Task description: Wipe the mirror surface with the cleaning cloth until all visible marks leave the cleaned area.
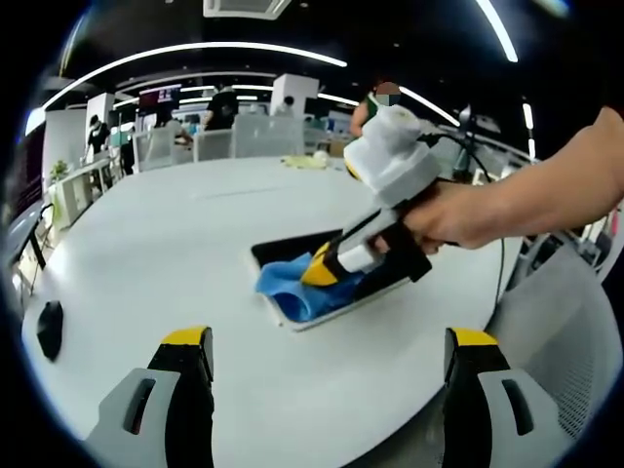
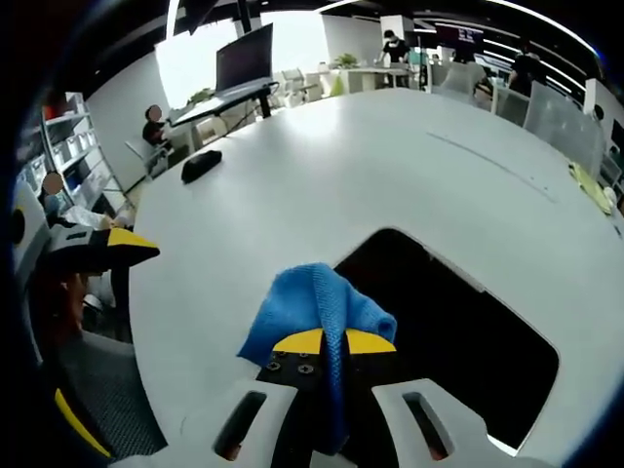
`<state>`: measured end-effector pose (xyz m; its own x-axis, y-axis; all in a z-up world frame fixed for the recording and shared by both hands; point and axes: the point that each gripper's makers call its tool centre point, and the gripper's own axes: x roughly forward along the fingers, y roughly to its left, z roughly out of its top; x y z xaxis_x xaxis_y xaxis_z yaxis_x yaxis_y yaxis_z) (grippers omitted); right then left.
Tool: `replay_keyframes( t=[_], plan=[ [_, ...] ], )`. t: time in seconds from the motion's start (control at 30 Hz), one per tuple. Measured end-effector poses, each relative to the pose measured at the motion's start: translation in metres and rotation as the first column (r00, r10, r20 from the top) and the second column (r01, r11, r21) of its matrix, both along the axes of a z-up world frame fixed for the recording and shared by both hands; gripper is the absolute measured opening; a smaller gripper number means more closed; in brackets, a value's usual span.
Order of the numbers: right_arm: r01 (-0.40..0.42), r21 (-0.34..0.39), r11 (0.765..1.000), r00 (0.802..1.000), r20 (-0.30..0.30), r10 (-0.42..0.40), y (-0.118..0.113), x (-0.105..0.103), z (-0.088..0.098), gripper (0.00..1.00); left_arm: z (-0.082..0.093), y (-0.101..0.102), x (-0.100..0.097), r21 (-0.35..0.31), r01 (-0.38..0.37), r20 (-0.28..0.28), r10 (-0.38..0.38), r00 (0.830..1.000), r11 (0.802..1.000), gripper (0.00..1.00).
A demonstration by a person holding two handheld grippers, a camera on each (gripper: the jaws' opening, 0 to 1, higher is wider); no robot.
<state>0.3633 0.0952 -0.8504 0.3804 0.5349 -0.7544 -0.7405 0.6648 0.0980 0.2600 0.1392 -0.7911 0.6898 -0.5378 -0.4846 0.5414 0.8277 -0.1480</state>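
Observation:
The mirror (image 1: 278,252) lies flat on the round white table (image 1: 175,234), a dark rectangle in a pale frame. In the left gripper view a hand (image 1: 468,210) holds my right gripper (image 1: 322,268), which is shut on the blue cleaning cloth (image 1: 292,292) and presses it on the mirror's near end. My left gripper (image 1: 330,338) hangs open above the table's front edge, nothing between its yellow tips. In the right gripper view my right gripper (image 2: 327,342) pinches the cloth (image 2: 307,304) at the near-left corner of the mirror (image 2: 458,322). The left gripper's yellow tip (image 2: 117,246) pokes in from the left.
A black mouse-like object (image 1: 49,330) (image 2: 200,166) lies near the table's rim. A yellow-green item (image 2: 590,185) sits at the far side. A grey mesh chair (image 1: 556,312) stands by the table edge. Desks, a monitor (image 2: 244,57) and several people are beyond.

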Motion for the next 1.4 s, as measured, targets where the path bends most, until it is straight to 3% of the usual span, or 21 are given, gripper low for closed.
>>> replay_keyframes(
  t=[0.3, 1.4],
  plan=[
    [-0.02, 0.021, 1.0, 1.0, 0.002, 0.02, 0.0052, -0.0088, 0.0005, 0.02, 0.0002, 0.001, 0.0006, -0.003, -0.007, 0.0, 0.007, 1.0, 1.0, 0.99],
    [-0.044, 0.021, 0.999, 0.999, 0.01, 0.043, 0.0065, -0.0093, 0.0, 0.02, 0.0015, 0.0014, 0.0011, -0.02, -0.02, -0.003, 0.02, 1.0, 1.0, 0.99]
  ],
)
